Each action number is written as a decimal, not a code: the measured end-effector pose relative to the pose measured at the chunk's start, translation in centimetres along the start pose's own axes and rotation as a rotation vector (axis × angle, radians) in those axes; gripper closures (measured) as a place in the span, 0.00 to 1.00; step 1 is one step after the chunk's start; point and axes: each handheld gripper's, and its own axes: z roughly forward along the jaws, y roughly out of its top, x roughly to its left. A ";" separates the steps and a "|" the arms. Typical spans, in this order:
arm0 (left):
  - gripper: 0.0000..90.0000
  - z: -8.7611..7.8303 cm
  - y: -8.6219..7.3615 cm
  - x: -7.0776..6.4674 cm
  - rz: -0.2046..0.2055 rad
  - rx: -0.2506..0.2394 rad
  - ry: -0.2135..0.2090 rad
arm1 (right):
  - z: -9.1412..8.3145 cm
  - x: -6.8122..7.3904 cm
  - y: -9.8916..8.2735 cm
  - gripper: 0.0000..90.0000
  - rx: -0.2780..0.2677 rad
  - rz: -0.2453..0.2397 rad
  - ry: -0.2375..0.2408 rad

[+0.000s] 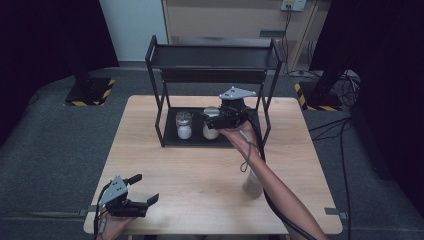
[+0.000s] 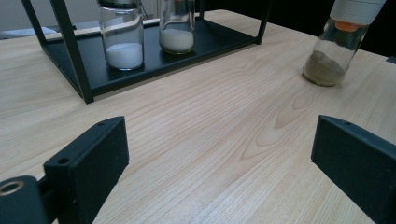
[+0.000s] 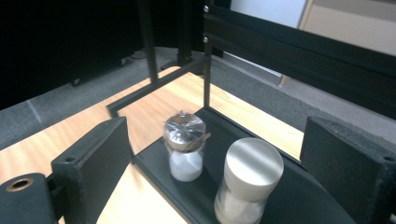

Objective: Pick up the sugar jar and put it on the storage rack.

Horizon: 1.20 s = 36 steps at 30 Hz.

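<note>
A black two-tier rack (image 1: 159, 102) stands at the back of the wooden table (image 1: 190, 170). On its bottom shelf (image 3: 154, 163) are two jars of white powder. The left one (image 1: 184, 126) (image 3: 185, 151) has a shiny crinkled lid. The right one (image 1: 210, 132) (image 3: 250, 179) has a smooth silver cap. My right gripper (image 1: 210, 119) (image 3: 219, 140) hovers open over the capped jar, its jaws wide on either side and not touching it. A jar of brown powder (image 1: 251, 185) (image 2: 329, 56) stands on the table, partly behind the right forearm. My left gripper (image 1: 144, 189) (image 2: 219, 163) rests open near the front left edge, holding nothing.
The rack's top shelf (image 1: 215, 57) overhangs the jars, and its uprights (image 1: 266, 107) flank the right gripper. Both white jars (image 2: 123, 42) (image 2: 176, 32) sit close together on the bottom shelf. Dark stands and cables lie on the floor beyond the table.
</note>
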 end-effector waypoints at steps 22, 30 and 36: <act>0.04 0.2 -0.1 0.3 0.016 -0.007 -0.050 | -9.2 -0.8 -2.2 0.09 -0.063 -0.095 0.140; 0.03 0.2 -0.1 0.3 0.017 -0.007 -0.048 | -11.9 -1.6 -4.4 0.09 -0.057 -0.087 0.166; 0.03 0.2 0.0 0.3 0.018 -0.005 -0.045 | -14.6 -2.0 -6.6 0.09 -0.062 -0.077 0.155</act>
